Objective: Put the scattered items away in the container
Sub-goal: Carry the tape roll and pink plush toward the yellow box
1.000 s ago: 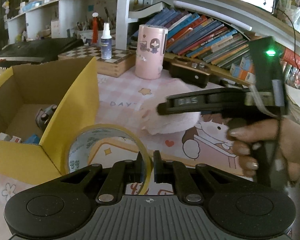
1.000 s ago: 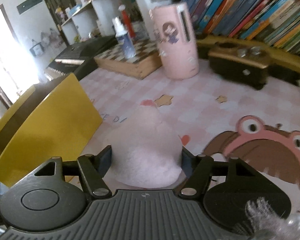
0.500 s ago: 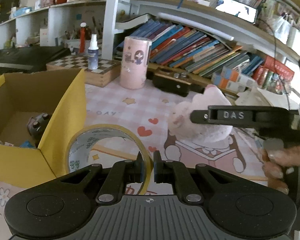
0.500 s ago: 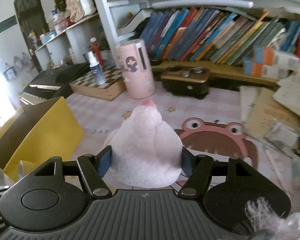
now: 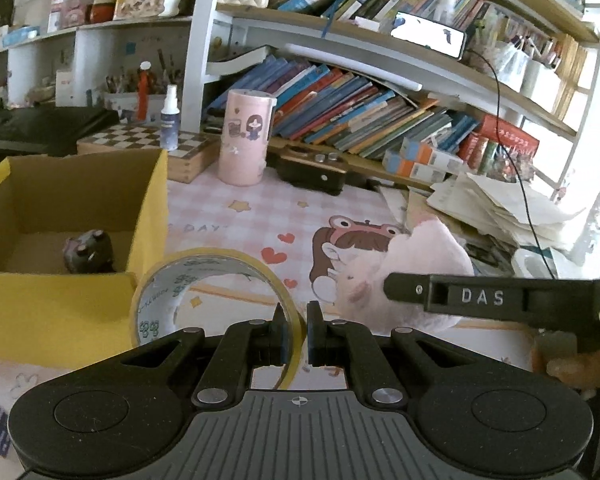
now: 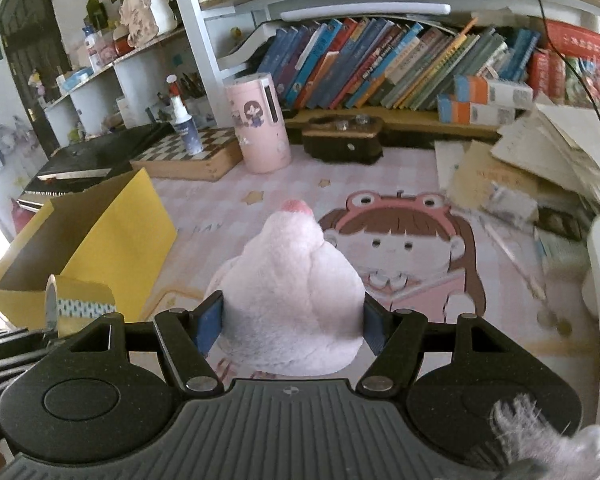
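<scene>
While your left gripper [image 5: 294,332] is pinching the tape [image 5: 216,292] beside the box [image 5: 72,312], your right gripper [image 6: 294,322] is clamping the plush [image 6: 292,296].

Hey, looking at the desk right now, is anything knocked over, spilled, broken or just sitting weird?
Nothing looks spilled or broken. The oddest spot is the stack of loose papers at the right, which slumps unevenly across the mat. The books on the shelf behind lean heavily instead of standing upright. The yellow box sits normally with its top open.
</scene>
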Demonstrator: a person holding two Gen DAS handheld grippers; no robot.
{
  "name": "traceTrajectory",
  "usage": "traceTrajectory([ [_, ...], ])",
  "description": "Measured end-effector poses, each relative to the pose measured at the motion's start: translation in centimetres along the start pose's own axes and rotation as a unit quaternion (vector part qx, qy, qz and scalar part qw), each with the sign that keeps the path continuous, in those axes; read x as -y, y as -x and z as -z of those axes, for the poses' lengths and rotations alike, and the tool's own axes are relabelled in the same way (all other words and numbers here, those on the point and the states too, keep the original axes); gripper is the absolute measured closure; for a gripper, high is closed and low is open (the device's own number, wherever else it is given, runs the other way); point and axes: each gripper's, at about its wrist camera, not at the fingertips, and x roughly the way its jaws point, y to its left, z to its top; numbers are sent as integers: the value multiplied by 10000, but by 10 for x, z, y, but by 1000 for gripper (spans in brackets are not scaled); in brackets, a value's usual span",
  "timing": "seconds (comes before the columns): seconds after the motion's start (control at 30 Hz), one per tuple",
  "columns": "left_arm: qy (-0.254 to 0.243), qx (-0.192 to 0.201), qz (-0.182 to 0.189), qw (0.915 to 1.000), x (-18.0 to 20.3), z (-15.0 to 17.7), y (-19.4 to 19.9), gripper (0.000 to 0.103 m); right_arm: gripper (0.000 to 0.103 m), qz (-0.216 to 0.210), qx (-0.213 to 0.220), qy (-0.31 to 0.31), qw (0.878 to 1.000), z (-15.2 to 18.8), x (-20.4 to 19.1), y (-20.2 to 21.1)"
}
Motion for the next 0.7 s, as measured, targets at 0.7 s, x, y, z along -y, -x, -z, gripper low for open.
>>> traceTrajectory([
  [0.7,127,-181,159,9996,-74,52,86,96,37,188,-279,-15,9994,86,-104,55],
])
